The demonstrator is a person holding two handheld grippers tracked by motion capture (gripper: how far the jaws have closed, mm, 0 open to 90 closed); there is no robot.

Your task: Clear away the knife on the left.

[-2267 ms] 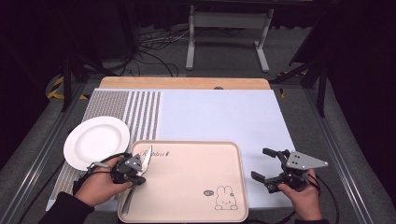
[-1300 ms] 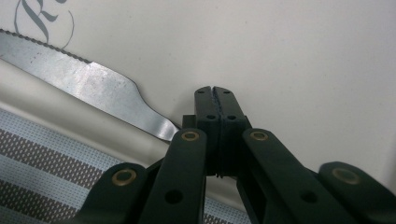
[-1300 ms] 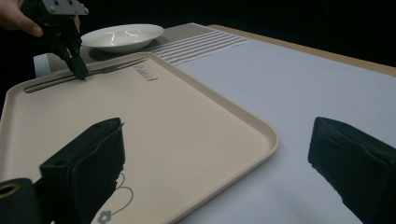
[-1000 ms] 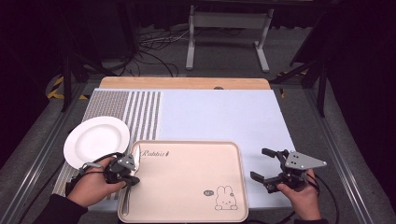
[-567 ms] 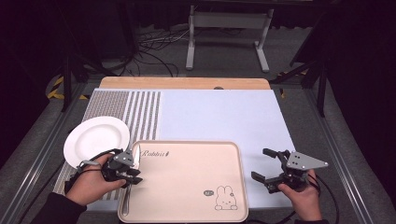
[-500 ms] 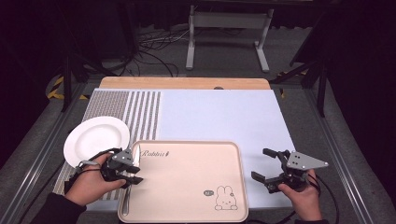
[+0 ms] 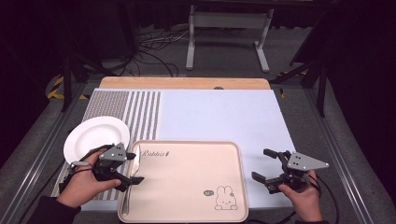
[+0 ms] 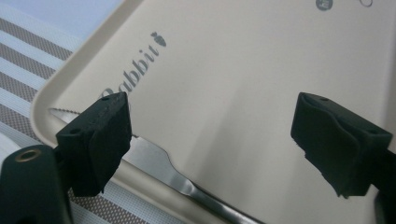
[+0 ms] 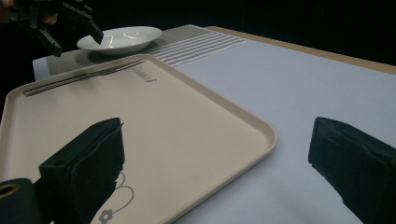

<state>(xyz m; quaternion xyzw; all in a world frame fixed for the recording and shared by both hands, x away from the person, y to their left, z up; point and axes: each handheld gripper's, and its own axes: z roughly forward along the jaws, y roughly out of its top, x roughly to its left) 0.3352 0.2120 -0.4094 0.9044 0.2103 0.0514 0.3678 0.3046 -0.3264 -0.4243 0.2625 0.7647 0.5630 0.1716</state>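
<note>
A metal fork [image 7: 131, 179] lies along the left edge of the beige tray [image 7: 187, 177], tines toward the far side. My left gripper [image 7: 135, 167] hovers over the fork. Its jaws have just been opening and now stand wide apart. In the left gripper view the fork [image 8: 154, 156] runs under the left jaw on the tray [image 8: 233, 70], and neither pad of the left gripper [image 8: 210, 135] presses it. My right gripper [image 7: 260, 164] rests open on the pale blue mat right of the tray. The right gripper [image 9: 219, 154] has nothing between its jaws.
A white plate [image 7: 93, 135] sits on the striped placemat [image 7: 135, 112] just left of the tray, close behind the left hand. In the right gripper view the plate [image 9: 121, 37] lies beyond the tray [image 9: 163, 121], with the left gripper [image 9: 70, 18] beside it. A wooden strip [image 7: 187, 83] borders the far edge.
The left gripper's jaws have opened and let go of the fork, which now lies on the tray's left edge. The left hand shifted slightly left. The right hand kept still.
</note>
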